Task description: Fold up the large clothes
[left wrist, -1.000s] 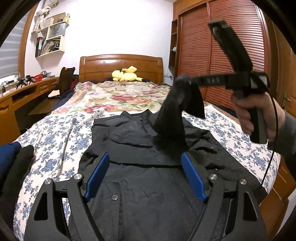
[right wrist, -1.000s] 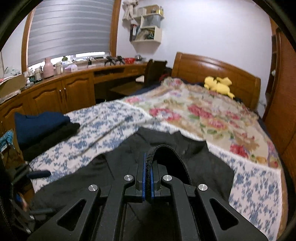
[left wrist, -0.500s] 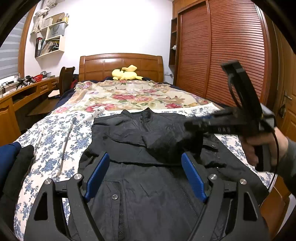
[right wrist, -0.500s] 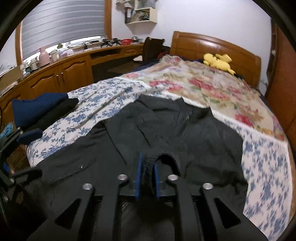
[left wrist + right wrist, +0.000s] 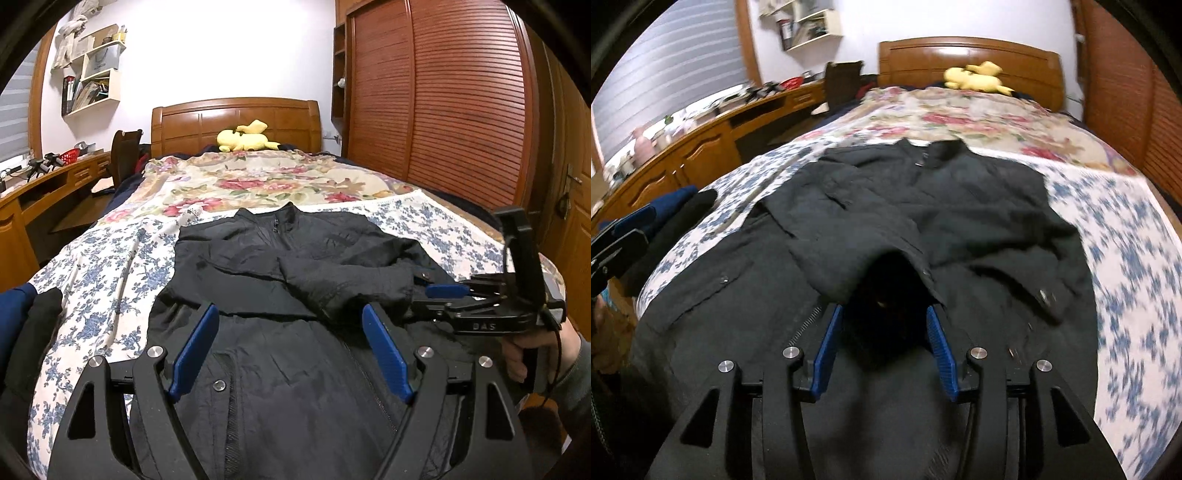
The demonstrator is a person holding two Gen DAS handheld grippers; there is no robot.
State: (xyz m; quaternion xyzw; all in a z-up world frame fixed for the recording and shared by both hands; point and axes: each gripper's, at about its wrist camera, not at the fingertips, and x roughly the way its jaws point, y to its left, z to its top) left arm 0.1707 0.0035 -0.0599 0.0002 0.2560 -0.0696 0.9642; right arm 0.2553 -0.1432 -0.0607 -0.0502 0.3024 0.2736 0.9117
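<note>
So the black jacket (image 5: pixel 295 354) was laid out flat, collar toward the headboard, on the foot half of the bed (image 5: pixel 96 266), covering most of the blue-flowered sheet there. Its right-side sleeve (image 5: pixel 343 277) was folded in across the chest, cuff end resting on the jacket's front.

The right gripper (image 5: pixel 884 343) was down low over the jacket, angled a bit downward, and its jaws had just been opening. The sleeve cuff (image 5: pixel 882 295) sat between the blue pads, but they weren't pinching it, the fabric was just lying there loose. From the left camera you could see the person's hand (image 5: pixel 532 350) wrapped round its handle near the bed's right edge, grey sleeve cuff showing.

The left gripper (image 5: pixel 291 354) hung over the jacket's lower front, near the foot edge, tilted down, jaws spread wide with nothing in them.

A pile of dark folded clothes (image 5: pixel 26 325) sat at the bed's left edge.
</note>
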